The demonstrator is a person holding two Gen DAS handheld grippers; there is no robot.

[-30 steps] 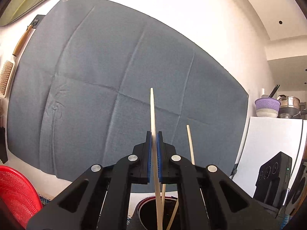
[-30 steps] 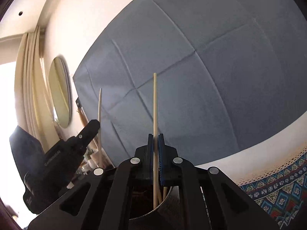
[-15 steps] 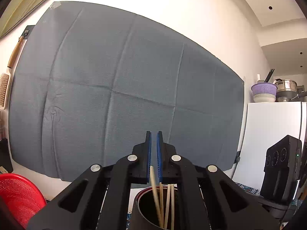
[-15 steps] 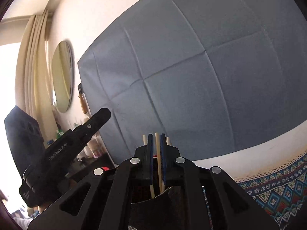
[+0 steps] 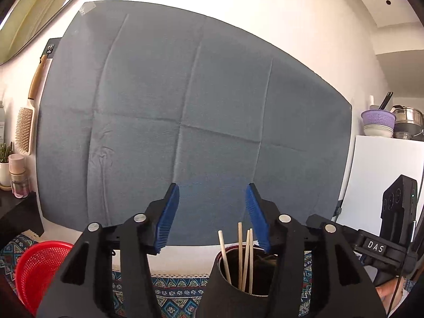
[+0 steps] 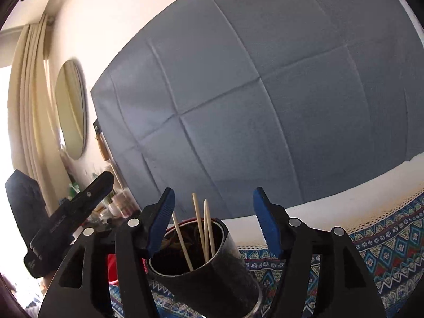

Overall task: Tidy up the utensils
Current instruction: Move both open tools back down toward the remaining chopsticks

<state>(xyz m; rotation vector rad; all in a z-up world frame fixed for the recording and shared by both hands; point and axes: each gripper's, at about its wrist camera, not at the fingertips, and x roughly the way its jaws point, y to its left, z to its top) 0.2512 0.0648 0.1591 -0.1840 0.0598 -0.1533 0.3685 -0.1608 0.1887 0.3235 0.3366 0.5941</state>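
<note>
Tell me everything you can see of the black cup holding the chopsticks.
The black cup is a round, open-topped holder with a matte dark wall; its material I cannot tell. It stands on the patterned tablecloth, looking tilted through the fisheye lens. Four pale wooden chopsticks lean inside, their tips poking above the rim, with something dark and unclear lower down. It sits below and between the right gripper's opening blue pads, which do not touch it.
</note>
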